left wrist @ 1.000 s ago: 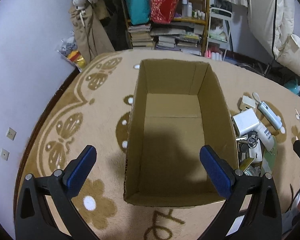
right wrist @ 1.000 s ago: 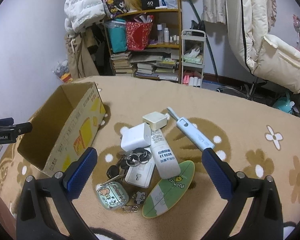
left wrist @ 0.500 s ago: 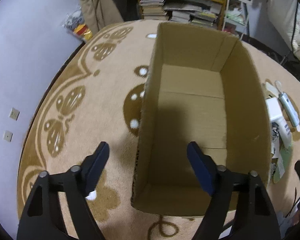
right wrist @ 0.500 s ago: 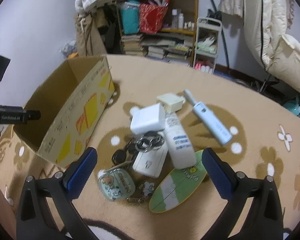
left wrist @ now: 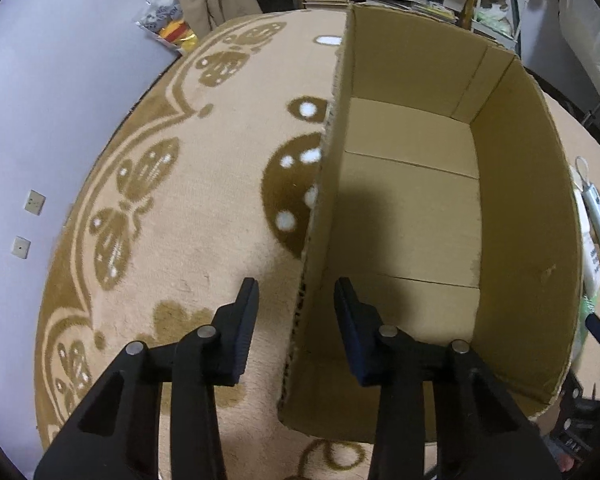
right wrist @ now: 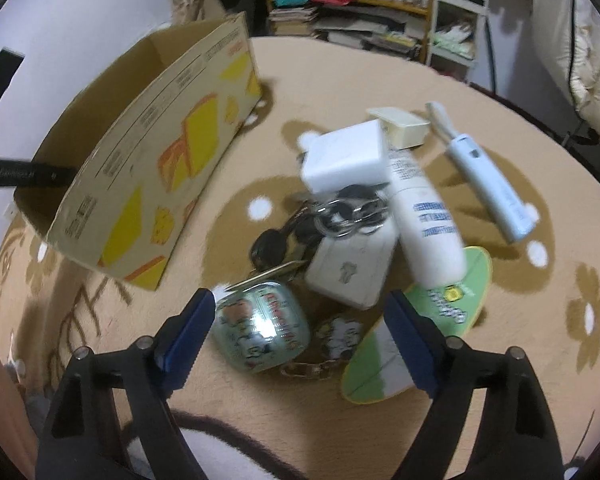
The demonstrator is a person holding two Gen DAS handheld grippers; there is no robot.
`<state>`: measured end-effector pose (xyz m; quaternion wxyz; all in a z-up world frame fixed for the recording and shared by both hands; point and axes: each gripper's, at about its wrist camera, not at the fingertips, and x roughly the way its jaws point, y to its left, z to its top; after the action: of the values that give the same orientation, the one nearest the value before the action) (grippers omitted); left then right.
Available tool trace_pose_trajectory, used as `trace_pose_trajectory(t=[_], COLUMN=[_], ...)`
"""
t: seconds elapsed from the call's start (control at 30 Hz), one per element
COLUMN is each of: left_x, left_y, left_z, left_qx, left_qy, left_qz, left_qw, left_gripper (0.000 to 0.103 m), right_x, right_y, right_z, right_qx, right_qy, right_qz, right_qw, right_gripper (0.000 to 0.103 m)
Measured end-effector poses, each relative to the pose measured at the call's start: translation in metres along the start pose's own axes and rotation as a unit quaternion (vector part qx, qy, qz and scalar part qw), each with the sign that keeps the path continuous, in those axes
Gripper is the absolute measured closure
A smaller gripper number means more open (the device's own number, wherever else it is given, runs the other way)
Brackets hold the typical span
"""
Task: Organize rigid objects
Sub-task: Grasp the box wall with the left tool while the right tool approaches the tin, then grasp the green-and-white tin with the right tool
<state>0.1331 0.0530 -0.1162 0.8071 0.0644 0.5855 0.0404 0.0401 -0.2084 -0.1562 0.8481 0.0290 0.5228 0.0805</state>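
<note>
Bracing the box, reaching for the first item

The left gripper (left wrist: pixel 296 308) straddles the near left wall of the empty cardboard box (left wrist: pixel 412 216) on the carpet, jaws apart, not yet clamped. The right gripper (right wrist: pixel 300 332), jaws wide, hovers over the round cartoon tin (right wrist: pixel 262 330); next it must descend and close.

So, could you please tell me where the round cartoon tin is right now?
In the right wrist view, the round cartoon tin lies on the carpet between the open right tongs, nearer the left finger, just below the keys.

Both grippers: blk frames, blue pads (right wrist: pixel 188 336), silver screws.
</note>
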Motion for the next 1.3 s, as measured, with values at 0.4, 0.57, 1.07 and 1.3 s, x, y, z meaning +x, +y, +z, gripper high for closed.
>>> trace_pose_trajectory(t=[0.4, 0.57, 1.07, 1.3], left_x=[0.009, 0.011, 0.016, 0.013], left_y=[-0.003, -0.003, -0.001, -0.003], left_z=[-0.004, -0.003, -0.005, -0.004], left_qx=[0.016, 0.015, 0.008, 0.017], left_qy=[0.022, 0.025, 0.041, 0.029], left_qz=[-0.002, -0.003, -0.016, -0.014], left_qw=[0.9996, 0.9996, 0.999, 0.9993], left_gripper=[0.088, 0.088, 0.091, 0.091], right_x=[0.026, 0.033, 0.003, -0.025], right_y=[0.009, 0.012, -0.002, -0.015], right_z=[-0.008, -0.01, 0.0, 0.019], right_qx=[-0.014, -0.015, 0.032, 0.066], right_qy=[0.044, 0.054, 0.002, -0.046], right_qz=[0.01, 0.013, 0.001, -0.008], right_qw=[0.999, 0.998, 0.999, 0.997], right_gripper=[0.023, 0.03, 0.039, 0.039])
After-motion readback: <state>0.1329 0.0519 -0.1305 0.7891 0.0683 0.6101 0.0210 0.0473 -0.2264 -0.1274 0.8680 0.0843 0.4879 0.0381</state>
